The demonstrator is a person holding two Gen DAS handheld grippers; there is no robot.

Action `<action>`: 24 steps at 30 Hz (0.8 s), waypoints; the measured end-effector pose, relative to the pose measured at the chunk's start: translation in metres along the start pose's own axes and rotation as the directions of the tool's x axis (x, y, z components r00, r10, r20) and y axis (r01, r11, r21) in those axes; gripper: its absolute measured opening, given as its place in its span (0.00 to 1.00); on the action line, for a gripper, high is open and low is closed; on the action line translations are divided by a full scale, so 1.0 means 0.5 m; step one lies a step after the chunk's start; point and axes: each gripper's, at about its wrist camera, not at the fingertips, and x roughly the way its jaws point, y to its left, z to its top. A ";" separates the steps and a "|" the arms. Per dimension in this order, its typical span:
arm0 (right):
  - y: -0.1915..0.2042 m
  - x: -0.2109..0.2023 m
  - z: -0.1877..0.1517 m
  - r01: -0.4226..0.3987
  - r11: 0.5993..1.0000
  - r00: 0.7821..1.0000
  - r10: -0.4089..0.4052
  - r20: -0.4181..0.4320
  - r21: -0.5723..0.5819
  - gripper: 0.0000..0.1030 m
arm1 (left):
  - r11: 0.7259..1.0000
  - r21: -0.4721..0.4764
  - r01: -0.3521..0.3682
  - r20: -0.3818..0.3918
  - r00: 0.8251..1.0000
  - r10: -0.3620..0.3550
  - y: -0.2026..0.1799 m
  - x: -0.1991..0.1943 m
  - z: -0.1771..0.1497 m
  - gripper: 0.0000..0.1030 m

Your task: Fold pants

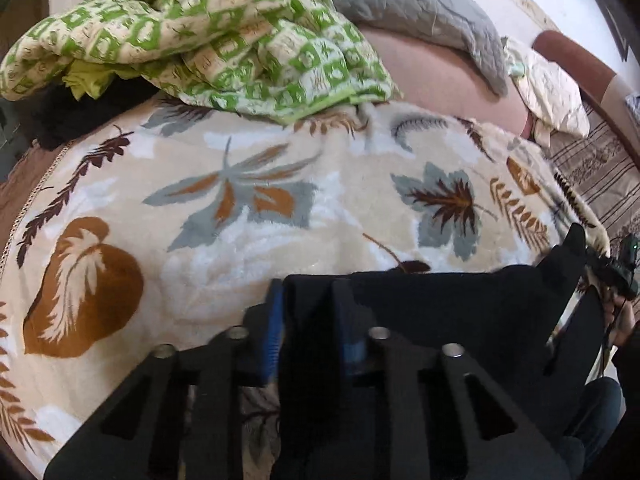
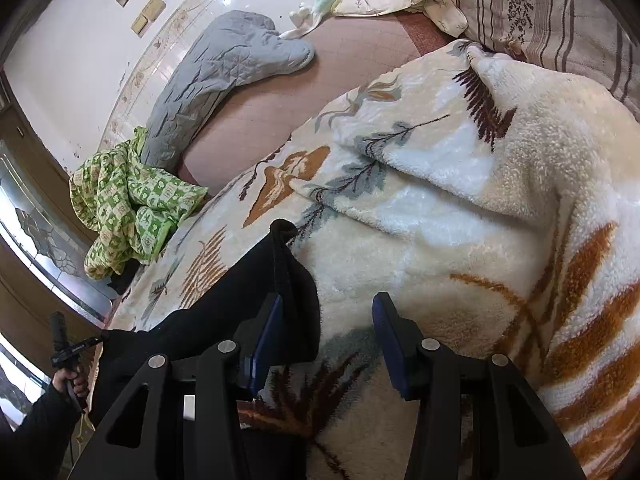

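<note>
Left wrist view: the left claw (image 1: pixel 308 316) pinches smooth black pants (image 1: pixel 460 312), draped over the fluffy leaf-patterned blanket (image 1: pixel 240 208). Right claw (image 2: pixel 326 332) gapes, pants beside its left finger.

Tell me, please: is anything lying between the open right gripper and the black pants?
Nothing visible does. The pants already drape over the inner side of the right gripper's left finger, only the leaf-pattern blanket lies beneath them.

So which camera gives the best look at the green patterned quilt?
The left wrist view: the green patterned quilt fills the upper left, close and sharply patterned. The right wrist view shows it only as a small crumpled heap at the left edge, beside the grey quilted cover.
</note>
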 end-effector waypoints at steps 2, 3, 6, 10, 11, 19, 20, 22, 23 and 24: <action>0.000 0.000 -0.001 0.001 1.000 1.000 -0.001 -0.001 -0.002 0.47 | 0.999 0.002 0.037 0.015 0.999 -0.037 -0.009 -0.011 -0.001 0.08; 0.000 0.000 -0.002 0.001 1.000 1.000 -0.001 -0.002 -0.003 0.48 | 0.999 0.023 0.046 0.020 0.999 -0.046 -0.022 -0.015 -0.002 0.06; 0.001 0.001 -0.002 0.004 1.000 1.000 -0.004 -0.004 -0.006 0.48 | 0.996 0.074 0.047 -0.008 0.999 -0.046 -0.052 -0.006 -0.004 0.06; 0.002 0.002 -0.002 0.005 1.000 1.000 -0.005 -0.004 -0.006 0.48 | 0.996 0.084 0.011 -0.016 1.000 -0.010 -0.059 0.006 0.001 0.06; 0.002 0.001 -0.002 0.004 1.000 1.000 -0.004 -0.004 -0.006 0.48 | 0.997 0.076 -0.004 -0.016 1.000 0.005 -0.055 0.008 0.002 0.05; 0.072 -0.008 0.060 -0.014 0.997 1.000 0.012 -0.024 -0.074 0.51 | 0.978 -0.139 -0.157 0.151 0.973 0.177 0.025 -0.065 -0.004 0.03; 0.086 -0.005 0.076 -0.025 0.996 0.999 0.023 -0.029 -0.087 0.51 | 0.970 -0.177 -0.166 0.163 0.967 0.195 0.037 -0.071 -0.007 0.03; 0.104 0.009 0.094 -0.027 0.994 0.999 0.022 -0.046 -0.108 0.53 | 0.947 -0.246 -0.205 0.167 0.954 0.250 0.060 -0.071 -0.018 0.03; 0.109 0.019 0.099 -0.026 0.994 0.998 0.019 -0.065 -0.108 0.53 | 0.941 -0.266 -0.207 0.156 0.955 0.254 0.067 -0.064 -0.025 0.03; 0.113 0.037 0.102 -0.028 0.994 0.995 0.017 -0.102 -0.103 0.54 | 0.941 -0.273 -0.203 0.133 0.960 0.245 0.069 -0.053 -0.029 0.03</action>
